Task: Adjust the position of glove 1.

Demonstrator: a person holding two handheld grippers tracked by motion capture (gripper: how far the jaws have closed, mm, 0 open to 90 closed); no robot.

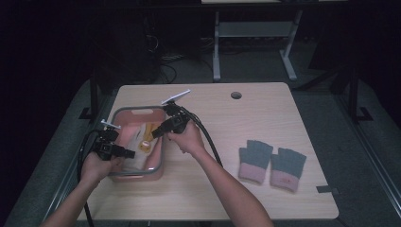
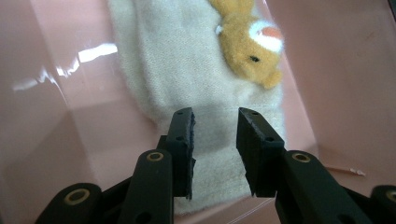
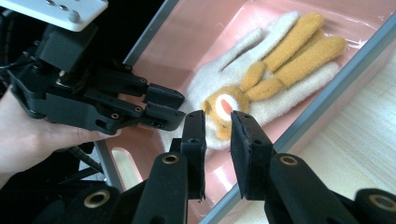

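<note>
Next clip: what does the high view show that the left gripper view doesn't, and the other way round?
High view: the wooden table, a pair of grey-and-pink fingerless gloves lying on it to the right, and the right claw over the pink basin. Left gripper view: close detail, namely the orange plush animal face with its dark eye on the cream glove, and the left claw with its jaws apart just above the knit. Both: the cream glove lying in the pink basin, with the left claw over it.

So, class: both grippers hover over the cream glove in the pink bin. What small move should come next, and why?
Probably lower the left gripper onto the cream glove. Its jaws stand apart above the cuff, gripping nothing, and the glove lies flat in the pink bin.
</note>
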